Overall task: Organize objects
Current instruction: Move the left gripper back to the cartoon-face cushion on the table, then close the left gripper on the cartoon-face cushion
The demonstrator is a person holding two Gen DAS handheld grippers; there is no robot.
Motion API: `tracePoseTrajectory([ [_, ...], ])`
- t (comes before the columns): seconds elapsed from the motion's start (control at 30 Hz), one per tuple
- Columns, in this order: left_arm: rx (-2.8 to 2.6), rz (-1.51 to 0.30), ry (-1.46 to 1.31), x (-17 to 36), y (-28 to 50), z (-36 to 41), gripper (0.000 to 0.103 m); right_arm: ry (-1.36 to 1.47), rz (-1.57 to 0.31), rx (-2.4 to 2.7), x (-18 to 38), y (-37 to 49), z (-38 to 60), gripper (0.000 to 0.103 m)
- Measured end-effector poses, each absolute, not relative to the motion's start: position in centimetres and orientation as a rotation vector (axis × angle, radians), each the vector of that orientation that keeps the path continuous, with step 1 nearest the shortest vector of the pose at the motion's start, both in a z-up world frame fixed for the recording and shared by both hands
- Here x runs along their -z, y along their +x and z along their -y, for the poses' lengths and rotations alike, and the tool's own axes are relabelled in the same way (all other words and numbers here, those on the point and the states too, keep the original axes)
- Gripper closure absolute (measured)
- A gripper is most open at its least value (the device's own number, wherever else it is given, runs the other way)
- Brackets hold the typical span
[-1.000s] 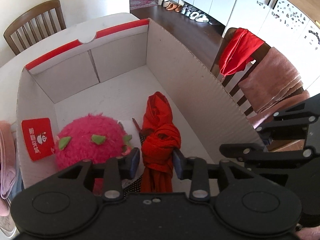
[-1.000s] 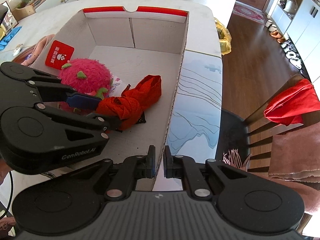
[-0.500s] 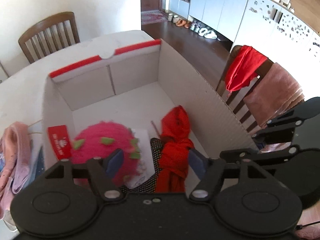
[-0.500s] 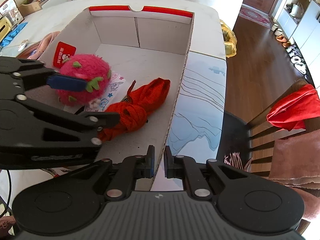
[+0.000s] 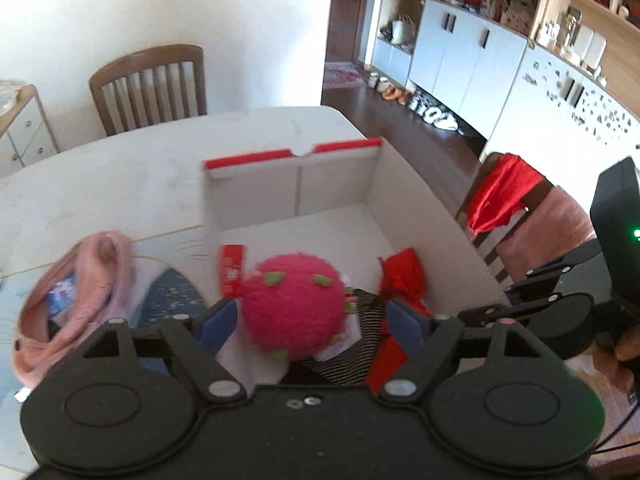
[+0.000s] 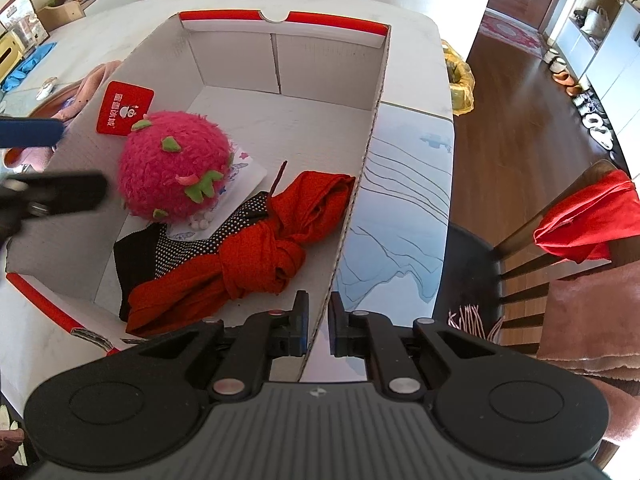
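Both wrist views look steeply down, close; share cardboard box (image 5: 416,216) (image 6: 352,184) interior.

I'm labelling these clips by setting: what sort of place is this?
Most likely a home dining room. A dining table with wooden chairs, shoes lined up on the wood floor by white cabinets, and clothes draped over a chair back show it.
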State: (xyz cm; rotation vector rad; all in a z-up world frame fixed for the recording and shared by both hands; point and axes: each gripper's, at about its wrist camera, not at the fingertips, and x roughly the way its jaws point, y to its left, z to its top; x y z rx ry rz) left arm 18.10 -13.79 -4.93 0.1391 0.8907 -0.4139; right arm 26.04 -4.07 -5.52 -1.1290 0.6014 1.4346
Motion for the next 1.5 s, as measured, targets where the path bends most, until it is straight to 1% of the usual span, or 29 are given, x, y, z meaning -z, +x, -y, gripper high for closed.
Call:
tracePoseTrajectory([
  [0.27, 0.344, -0.861, 0.103, 3.5, 18.1, 7.8, 0.012, -1.118, -0.608, -1.411, 5.6, 25.8, 4.1, 0.094],
  [0.47, 0.275, -0.852, 0.043, 3.0, 18.9, 2.9, 0.008, -1.109, -0.621, -1.386, 5.6, 25.7, 4.0, 0.094],
  [0.63, 0.196, -0.85, -0.017, 2.8, 20.3, -1.9, 0.0, -1.115, -0.622, -1.366, 5.7, 25.5, 3.8, 0.094],
  [0.9, -0.007, -0.855, -0.064, 3.8, 24.9, -10.3, 0.0, -1.13, -0.624, -1.326, 6.0, 25.0, 3.3, 0.094],
  [1.07, -0.07, -0.891, -0.078, 4.7, 28.2, -14.4, 0.0, -1.141, -0.624, -1.302, 6.1, 24.8, 3.0, 0.094],
  [1.27, -0.107, -0.917, -0.056, 6.0, 31.1, -17.1, 0.0, -1.143, -0.641, -1.263, 6.1, 24.7, 2.5, 0.094],
  [1.5, -0.096, -0.935, -0.043, 7.7, 33.3, -18.0, 0.0, -1.13, -0.655, -1.212, 6.0, 24.4, 1.3, 0.094],
])
